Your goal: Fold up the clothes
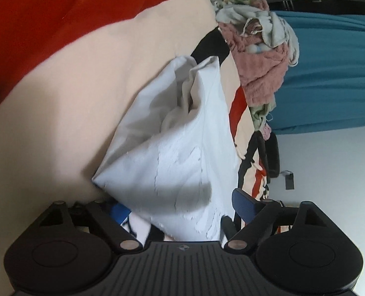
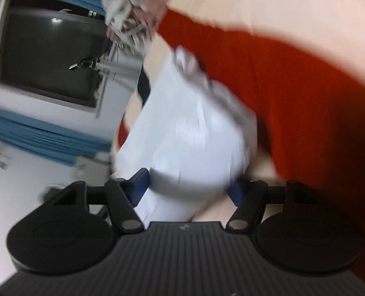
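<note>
A white garment (image 1: 180, 148) hangs bunched in front of the left wrist camera, over a cream and red blanket (image 1: 71, 79). My left gripper (image 1: 182, 212) has its blue pads (image 1: 244, 204) spread wide, with the cloth draped between and over them. In the blurred right wrist view the same white garment (image 2: 190, 143) fills the gap between the blue pads (image 2: 139, 187) of my right gripper (image 2: 187, 190). The jaws stand wide apart around the cloth. Whether either gripper pinches the cloth is hidden.
A pile of pink, green and grey clothes (image 1: 259, 49) lies at the blanket's far edge. A teal curtain (image 1: 330, 69) and white wall are behind it. A dark window (image 2: 49, 56) shows in the right wrist view. A black strap (image 1: 264, 157) lies near the blanket's edge.
</note>
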`<state>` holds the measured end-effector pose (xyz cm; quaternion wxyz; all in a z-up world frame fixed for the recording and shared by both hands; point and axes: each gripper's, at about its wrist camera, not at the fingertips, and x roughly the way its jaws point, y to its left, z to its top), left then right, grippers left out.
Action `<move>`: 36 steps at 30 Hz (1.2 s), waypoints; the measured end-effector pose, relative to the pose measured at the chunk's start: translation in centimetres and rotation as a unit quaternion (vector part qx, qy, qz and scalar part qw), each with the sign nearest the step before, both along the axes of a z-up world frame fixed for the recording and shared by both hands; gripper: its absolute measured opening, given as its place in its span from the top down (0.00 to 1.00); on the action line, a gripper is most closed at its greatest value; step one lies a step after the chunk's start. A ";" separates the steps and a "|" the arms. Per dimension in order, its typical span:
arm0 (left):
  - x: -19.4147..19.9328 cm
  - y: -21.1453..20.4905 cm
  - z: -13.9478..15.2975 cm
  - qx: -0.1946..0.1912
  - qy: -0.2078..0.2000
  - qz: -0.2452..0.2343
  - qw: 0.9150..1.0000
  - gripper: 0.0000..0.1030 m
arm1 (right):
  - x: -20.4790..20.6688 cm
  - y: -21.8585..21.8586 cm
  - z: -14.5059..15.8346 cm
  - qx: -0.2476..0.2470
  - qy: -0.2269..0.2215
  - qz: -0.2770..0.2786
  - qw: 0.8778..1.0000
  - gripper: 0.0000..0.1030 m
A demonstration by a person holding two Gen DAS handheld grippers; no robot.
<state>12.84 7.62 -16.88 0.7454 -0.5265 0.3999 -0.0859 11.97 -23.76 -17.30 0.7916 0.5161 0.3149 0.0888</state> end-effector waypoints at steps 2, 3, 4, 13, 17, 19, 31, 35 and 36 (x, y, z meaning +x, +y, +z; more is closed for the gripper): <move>0.0 -0.1 -0.1 0.013 0.002 0.006 1.000 0.34 | 0.3 -0.3 -0.2 0.005 -0.007 -0.019 1.000 0.41; -0.1 -0.1 -0.1 0.023 0.005 0.005 1.000 0.43 | 0.3 -0.4 -0.4 0.007 -0.010 -0.024 1.000 0.51; -0.2 0.0 -0.1 0.024 0.005 0.007 1.000 0.45 | 0.1 -0.3 -0.5 0.000 -0.012 -0.024 1.000 0.57; -2.0 0.6 1.3 -0.003 -0.024 0.011 1.000 0.62 | -3.2 -0.1 2.2 -0.031 -0.074 -0.019 0.997 0.81; -3.6 -0.5 3.4 0.006 -0.062 -0.005 0.998 0.69 | -5.8 -0.8 3.6 -0.033 -0.093 -0.032 0.995 0.81; -4.5 -1.4 4.5 0.012 -0.077 -0.015 0.997 0.70 | -6.9 -1.1 4.1 -0.037 -0.103 -0.042 0.993 0.81; -4.7 -8.8 13.2 0.048 -0.109 -0.093 0.989 0.71 | -10.1 -5.9 11.8 -0.065 -0.124 -0.095 0.986 0.81; -1.2 -13.1 16.3 0.063 -0.109 -0.122 0.985 0.71 | -8.6 -9.5 14.8 -0.077 -0.114 -0.100 0.985 0.81; 0.2 -14.4 16.7 0.069 -0.104 -0.131 0.983 0.71 | -7.9 -10.6 15.3 -0.081 -0.108 -0.102 0.986 0.81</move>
